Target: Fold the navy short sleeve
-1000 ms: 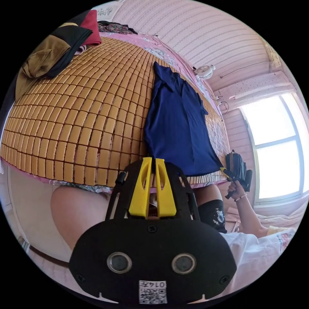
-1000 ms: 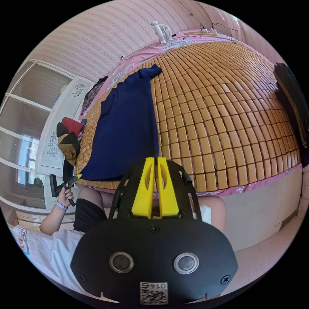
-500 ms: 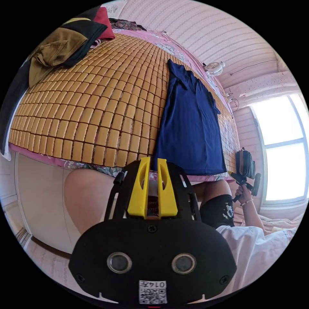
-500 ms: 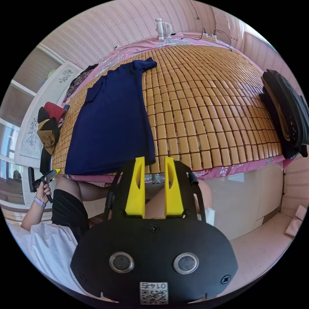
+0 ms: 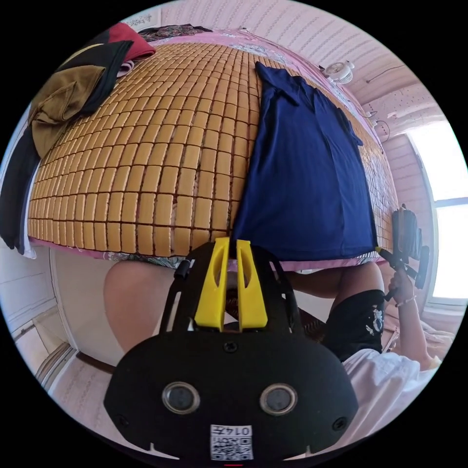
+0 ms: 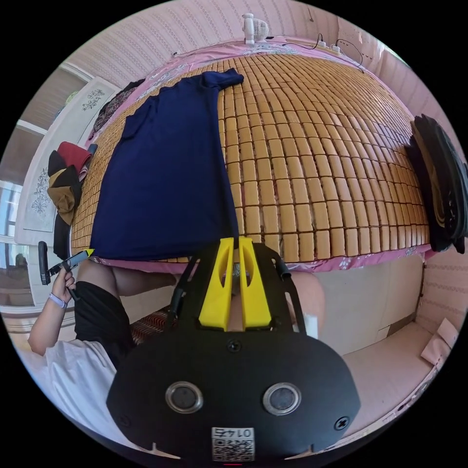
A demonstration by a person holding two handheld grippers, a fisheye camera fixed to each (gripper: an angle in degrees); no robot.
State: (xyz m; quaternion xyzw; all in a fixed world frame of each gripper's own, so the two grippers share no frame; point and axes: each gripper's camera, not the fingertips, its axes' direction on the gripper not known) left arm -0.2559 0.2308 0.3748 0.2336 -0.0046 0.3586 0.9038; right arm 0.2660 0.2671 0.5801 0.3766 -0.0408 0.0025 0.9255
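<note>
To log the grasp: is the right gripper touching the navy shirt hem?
Cannot tell. In the right gripper view, the right gripper tips meet the navy shirt hem corner, but no pinched cloth shows.

A home bedroom, a bed (image 6: 341, 146) covered by a bamboo-tile mat, pink striped walls (image 6: 161, 34), a small fan (image 6: 254, 28), a bright window (image 5: 451, 204), piled clothes (image 5: 73, 92)

Left gripper (image 5: 228, 242) and right gripper (image 6: 233, 240) each show 2 yellow jaws nearly together, a thin gap between the tips.
</note>
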